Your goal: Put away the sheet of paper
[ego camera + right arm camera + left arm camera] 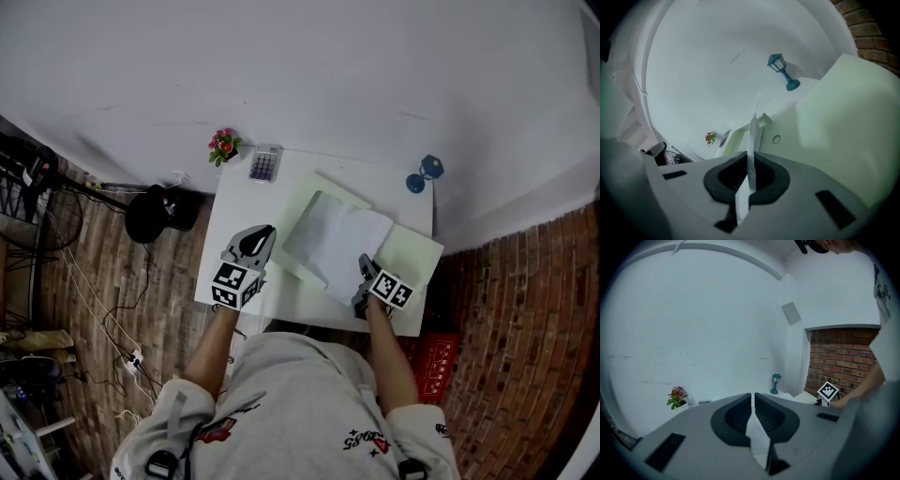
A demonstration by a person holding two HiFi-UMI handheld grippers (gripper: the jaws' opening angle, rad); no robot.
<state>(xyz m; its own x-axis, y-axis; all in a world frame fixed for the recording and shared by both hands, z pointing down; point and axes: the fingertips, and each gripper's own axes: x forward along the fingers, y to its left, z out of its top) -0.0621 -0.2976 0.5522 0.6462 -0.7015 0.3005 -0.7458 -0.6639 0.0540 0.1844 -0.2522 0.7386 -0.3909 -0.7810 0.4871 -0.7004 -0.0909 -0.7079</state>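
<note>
A white sheet of paper [333, 239] lies on an open pale green folder [412, 253] on the white table [234, 211]. My right gripper [364, 269] is shut on the sheet's near edge. In the right gripper view the sheet [753, 133] stands edge-on between the closed jaws of that gripper [749, 176], with the green folder [843, 108] spreading to the right. My left gripper [262, 236] hovers just left of the folder's left edge. Its jaws [753, 411] stand together and I see nothing held between them.
A small flower pot [224, 145] and a calculator [265, 165] sit at the table's far left corner. A blue toy lamp [424, 174] stands at the far right. A brick wall is to the right, and cables and a black bag [159, 212] lie on the floor at left.
</note>
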